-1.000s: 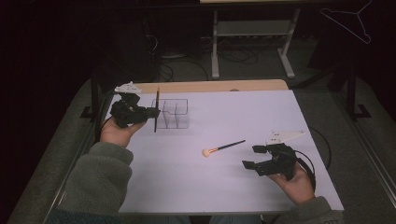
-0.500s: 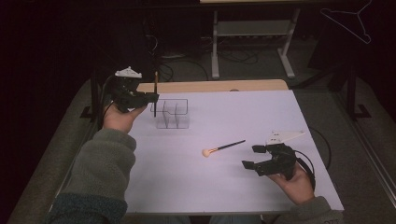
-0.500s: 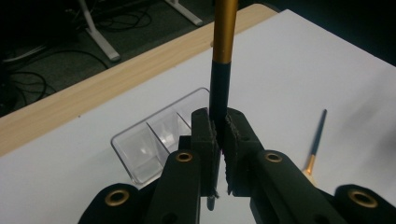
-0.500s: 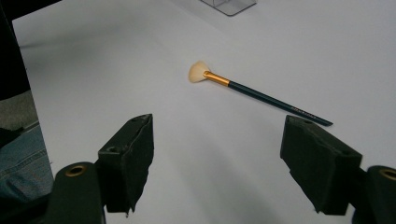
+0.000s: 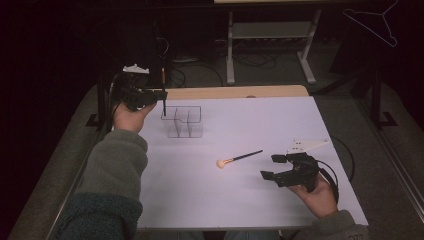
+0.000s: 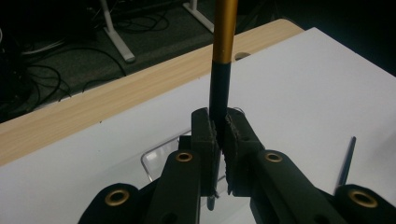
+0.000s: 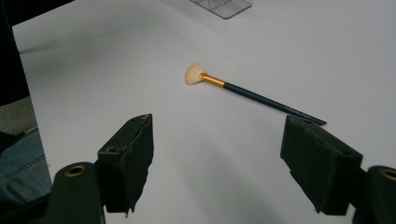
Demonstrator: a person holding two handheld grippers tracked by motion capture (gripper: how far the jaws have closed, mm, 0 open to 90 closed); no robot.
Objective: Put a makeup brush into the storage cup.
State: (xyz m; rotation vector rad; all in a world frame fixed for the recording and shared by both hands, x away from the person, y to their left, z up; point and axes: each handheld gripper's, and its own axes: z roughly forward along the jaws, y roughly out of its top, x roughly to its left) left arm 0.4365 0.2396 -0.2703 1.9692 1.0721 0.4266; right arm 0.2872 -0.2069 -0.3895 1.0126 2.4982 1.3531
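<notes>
Table: white top (image 5: 240, 200), with a strip of pale wood (image 5: 235, 92) along the far edge.
Left gripper (image 5: 159, 94): held up at the far left corner, above the table, just left of the organiser. In the left gripper view (image 6: 220, 135) its jaws are pressed together on a held brush.
Held brush (image 5: 163, 95): upright, black handle pinched between the jaws, gold ferrule (image 6: 225, 30) rising above them out of the top of that view; its lower tip (image 6: 211, 201) pokes out below the pads. Brush head not seen.
Organiser (image 5: 183, 121): clear, divided into compartments, on the far left part of the table; its rim (image 6: 148, 161) shows below and behind the left jaws. The held brush hangs over or just beside its far left corner; which one cannot be told.
Loose brush (image 5: 239, 159): lying flat near the table's middle, pale fan head to the left, dark handle running right and slightly far. In the right gripper view (image 7: 252, 93) it lies ahead of the jaws, apart from them.
Right gripper (image 5: 272, 167): near right, low over the table, pointing left toward the loose brush. Jaws spread wide (image 7: 217, 158), nothing between them.
Floor beyond: cables (image 5: 200, 70) and metal stand legs (image 5: 270, 45) in the dark.
</notes>
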